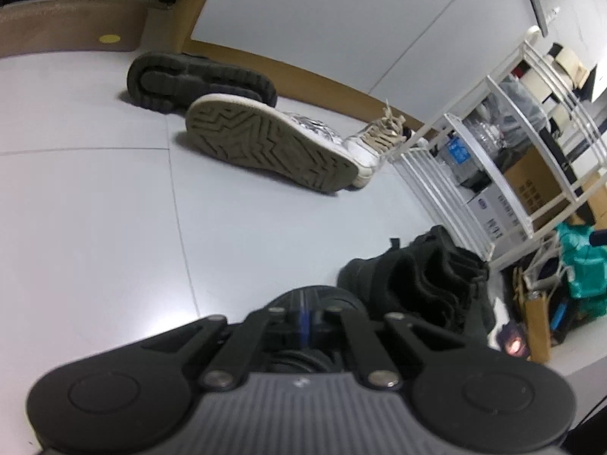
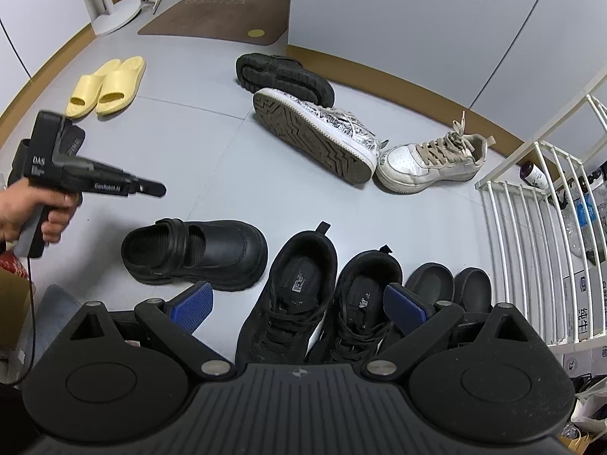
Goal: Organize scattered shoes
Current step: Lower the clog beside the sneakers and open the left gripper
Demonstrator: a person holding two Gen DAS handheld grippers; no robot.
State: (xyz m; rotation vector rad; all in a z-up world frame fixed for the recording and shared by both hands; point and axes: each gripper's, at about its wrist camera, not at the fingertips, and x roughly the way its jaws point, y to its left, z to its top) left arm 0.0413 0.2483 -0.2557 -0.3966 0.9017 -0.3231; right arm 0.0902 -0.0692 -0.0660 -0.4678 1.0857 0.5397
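My right gripper (image 2: 299, 309) is open and empty above a pair of black lace-up sneakers (image 2: 292, 295). A black clog (image 2: 197, 254) stands to their left and small black slip-ons (image 2: 451, 284) to their right. A silver sneaker (image 2: 318, 136) lies on its side next to a white sneaker (image 2: 428, 161), with a black chunky shoe (image 2: 284, 77) on its side behind. My left gripper (image 2: 151, 189) is shut and empty, held above the floor left of the clog. In the left wrist view my left gripper (image 1: 303, 320) points toward the silver sneaker (image 1: 269, 140) and a black sneaker (image 1: 413, 284).
Yellow slides (image 2: 108, 85) sit far left. A brown doormat (image 2: 212, 19) lies by the door. A white rack (image 2: 538, 227) with boxes and bottles stands at the right, also in the left wrist view (image 1: 474, 174). Grey floor (image 2: 212, 144) lies between the shoes.
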